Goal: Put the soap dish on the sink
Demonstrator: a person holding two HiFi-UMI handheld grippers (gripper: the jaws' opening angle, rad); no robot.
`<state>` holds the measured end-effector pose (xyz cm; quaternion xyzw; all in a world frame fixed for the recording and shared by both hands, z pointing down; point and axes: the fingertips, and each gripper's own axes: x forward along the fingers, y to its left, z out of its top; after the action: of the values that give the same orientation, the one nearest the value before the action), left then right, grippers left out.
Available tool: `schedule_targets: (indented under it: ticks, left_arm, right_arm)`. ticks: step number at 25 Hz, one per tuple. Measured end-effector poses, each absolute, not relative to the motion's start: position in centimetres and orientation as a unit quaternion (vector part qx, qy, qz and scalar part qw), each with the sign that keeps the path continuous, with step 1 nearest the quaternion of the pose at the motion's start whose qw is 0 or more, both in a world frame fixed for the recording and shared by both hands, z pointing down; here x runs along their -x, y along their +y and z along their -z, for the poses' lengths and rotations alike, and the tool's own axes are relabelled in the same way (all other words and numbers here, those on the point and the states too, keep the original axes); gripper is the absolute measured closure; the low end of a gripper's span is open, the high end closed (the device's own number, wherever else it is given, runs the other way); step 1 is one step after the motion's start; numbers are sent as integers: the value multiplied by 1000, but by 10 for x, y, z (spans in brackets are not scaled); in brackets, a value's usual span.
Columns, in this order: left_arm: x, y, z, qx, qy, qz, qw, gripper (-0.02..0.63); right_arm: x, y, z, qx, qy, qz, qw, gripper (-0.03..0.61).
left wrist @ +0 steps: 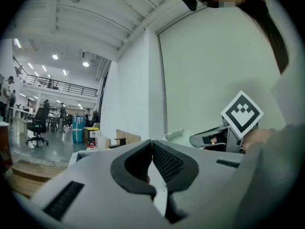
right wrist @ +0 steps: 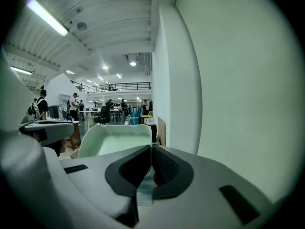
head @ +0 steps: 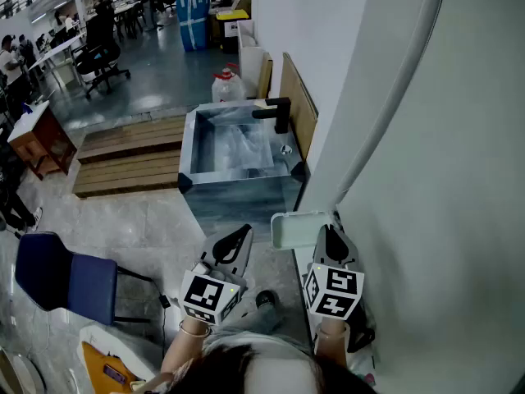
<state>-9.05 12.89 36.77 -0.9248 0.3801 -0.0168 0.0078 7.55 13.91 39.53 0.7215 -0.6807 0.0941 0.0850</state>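
right gripper (head: 326,233): jaws clamped on near rim of pale soap dish (head: 294,230) | left gripper (head: 242,235): jaws closed, empty | sink (head: 238,197) with black faucet (head: 277,113): ahead of both

Head view: camera on person's head, aimed steeply down and forward. Grey left gripper (head: 238,238) at 7 o'clock and grey right gripper (head: 330,238) at 5 o'clock, both close under lens. Grey marbled square sink (head: 187,150) farther off, toward 12.

Left gripper view: camera rides on gripper, looks roughly level along jaws toward open hall.

Right gripper view: same low, level look. White rounded plastic soap dish (right wrist: 114,140) close ahead at 11 o'clock.

All three views share plain white wall (head: 426,179) and hall.
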Motion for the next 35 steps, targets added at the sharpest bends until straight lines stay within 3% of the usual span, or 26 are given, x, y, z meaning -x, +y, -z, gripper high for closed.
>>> schedule_targets:
  ticks: [15, 35]
  left_arm:
    - [109, 125, -378, 928, 373, 17, 1, 604]
    - [96, 35, -381, 926, 377, 21, -7, 604]
  right_arm:
    - [-64, 133, -401, -740, -661, -87, 83, 549]
    - [-65, 31, -417, -719, -681, -100, 99, 549]
